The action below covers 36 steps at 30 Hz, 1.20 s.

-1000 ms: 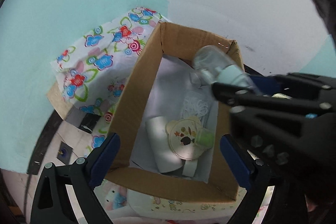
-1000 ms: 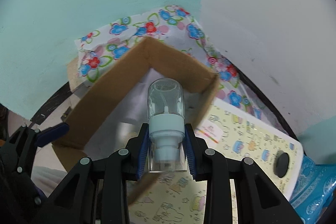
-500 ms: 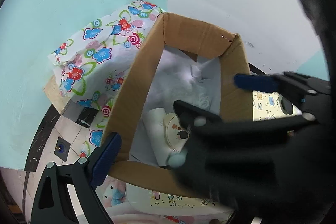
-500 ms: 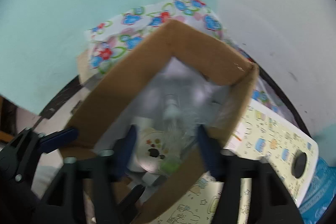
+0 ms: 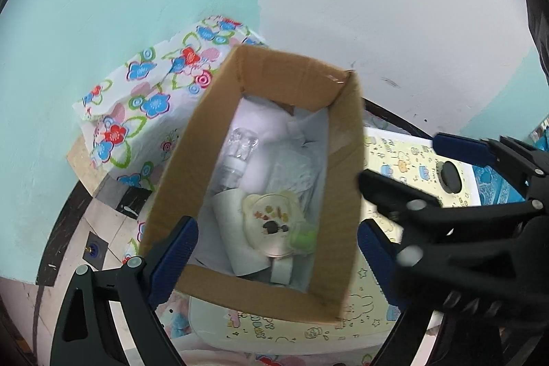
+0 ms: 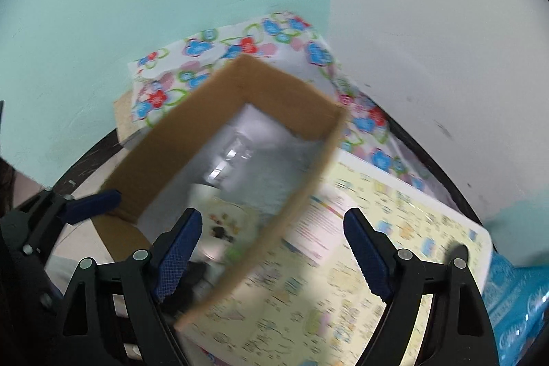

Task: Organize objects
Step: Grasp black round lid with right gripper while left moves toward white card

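An open cardboard box (image 5: pixel 192 139) stands on a floral cloth in the corner. A clear bottle with a pale cap (image 5: pixel 238 153) lies inside it on white paper, beside a round lid with a leaf print (image 5: pixel 271 223) and a white roll (image 5: pixel 233 228). My left gripper (image 5: pixel 274 246) is open and empty above the box's near end. My right gripper (image 6: pixel 267 242) is open and empty over the box's right wall (image 6: pixel 298 194); it also shows at the right of the left wrist view (image 5: pixel 446 167). The bottle shows blurred in the right wrist view (image 6: pixel 233 160).
A yellow patterned board (image 5: pixel 408 167) with a black round knob (image 5: pixel 451 175) lies right of the box and under it. A blue packet (image 6: pixel 518 307) lies at the far right. Teal and white walls meet behind the box. Tiled floor (image 5: pixel 99 228) lies to the left.
My right gripper carried the bottle into the box, opened and let it go, then drew back to the right. The bottle now lies inside the box. My left gripper stayed open.
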Available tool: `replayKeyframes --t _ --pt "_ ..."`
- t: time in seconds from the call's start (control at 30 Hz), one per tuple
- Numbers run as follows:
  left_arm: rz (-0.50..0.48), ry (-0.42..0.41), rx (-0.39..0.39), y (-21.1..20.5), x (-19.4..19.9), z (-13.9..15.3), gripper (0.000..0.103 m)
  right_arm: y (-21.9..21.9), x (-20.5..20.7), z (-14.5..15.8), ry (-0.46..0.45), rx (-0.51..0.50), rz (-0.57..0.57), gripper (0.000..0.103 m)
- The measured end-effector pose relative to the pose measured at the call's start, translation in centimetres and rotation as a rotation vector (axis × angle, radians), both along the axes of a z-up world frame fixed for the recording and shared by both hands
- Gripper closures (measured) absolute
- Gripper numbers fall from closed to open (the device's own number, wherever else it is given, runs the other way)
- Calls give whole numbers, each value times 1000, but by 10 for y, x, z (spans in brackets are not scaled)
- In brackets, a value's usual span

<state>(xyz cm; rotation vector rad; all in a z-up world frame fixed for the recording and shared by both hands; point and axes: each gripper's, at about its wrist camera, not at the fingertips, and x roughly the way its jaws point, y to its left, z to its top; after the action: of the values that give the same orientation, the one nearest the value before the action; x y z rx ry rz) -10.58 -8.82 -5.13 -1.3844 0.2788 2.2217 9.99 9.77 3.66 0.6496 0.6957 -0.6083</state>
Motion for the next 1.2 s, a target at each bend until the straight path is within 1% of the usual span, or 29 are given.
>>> replayKeyframes --t 0.13,0.23,0.37,0.5,0.63,0.7,0.8,0.9,1.07,1.2 --pt "-62 29 -6 28 23 8 8 -9 -40 -14 6 26 -67 17" --pt "-109 49 -20 51 40 12 8 -17 -72 -30 -3 82 -109 17" --pt "-147 69 -27 78 59 13 7 -22 -107 -44 -20 93 -160 17" --pt "-180 73 -25 105 77 9 7 -27 -137 -58 -10 84 -199 17" --pt "-221 116 -61 135 96 -6 7 -28 -161 -74 1 81 -214 17" --pt "-235 116 -66 143 100 -14 7 -30 -172 -83 1 87 -221 17" --pt "-236 85 -59 154 100 -31 7 -33 -184 -94 5 101 -235 17" --pt "-225 63 -75 163 96 -45 7 -38 -192 -107 41 108 -252 17" --pt "-222 84 -116 179 86 -66 7 -46 -199 -123 77 120 -266 17" --pt "-194 68 -143 184 70 -83 7 -60 -196 -136 102 129 -264 17"
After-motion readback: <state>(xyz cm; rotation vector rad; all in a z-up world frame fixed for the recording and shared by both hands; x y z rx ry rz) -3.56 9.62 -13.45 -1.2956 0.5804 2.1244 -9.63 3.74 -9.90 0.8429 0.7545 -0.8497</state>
